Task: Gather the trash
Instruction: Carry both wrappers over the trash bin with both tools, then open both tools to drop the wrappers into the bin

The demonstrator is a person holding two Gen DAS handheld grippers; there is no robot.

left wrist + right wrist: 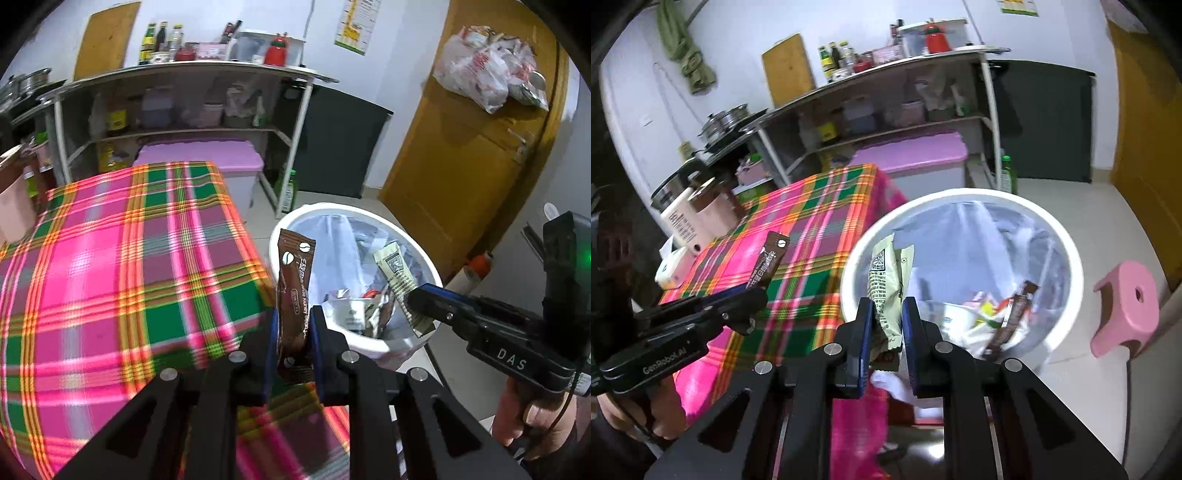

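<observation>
While both sets of tongs are loaded, neither has let go yet. The left gripper (293,332) is clamped on a brown coffee sachet (295,291), which stands upright between its blue pads with the top half sticking up free. Seen from the right wrist view, that sachet (768,260) is above the edge of the checked tablecloth (820,229) — beside the bin, not yet over its mouth. The right gripper (888,325) is closed on a pale green packet (886,288), also held upright, and this one sits over the near rim of the white waste bin (1071,258). The left wrist view agrees: the green packet (397,277) hangs at the bin's right side, above the litter inside.

The bin (280,225) is lined with a clear bag and already holds several wrappers, including another brown sachet (1012,317). It stands on the floor, touching or just beside the corner of the table; a pink stool (1126,302) sits apart on its far side.

By my reading, the step in hand is the drop — carrying is nearly done. The right packet looks ready to be released once it is a little further past the rim. The left sachet needs to travel rightward over the opening first, then the jaws can part. Light foil may cling to a pad, so a slight downward tilt could help.
</observation>
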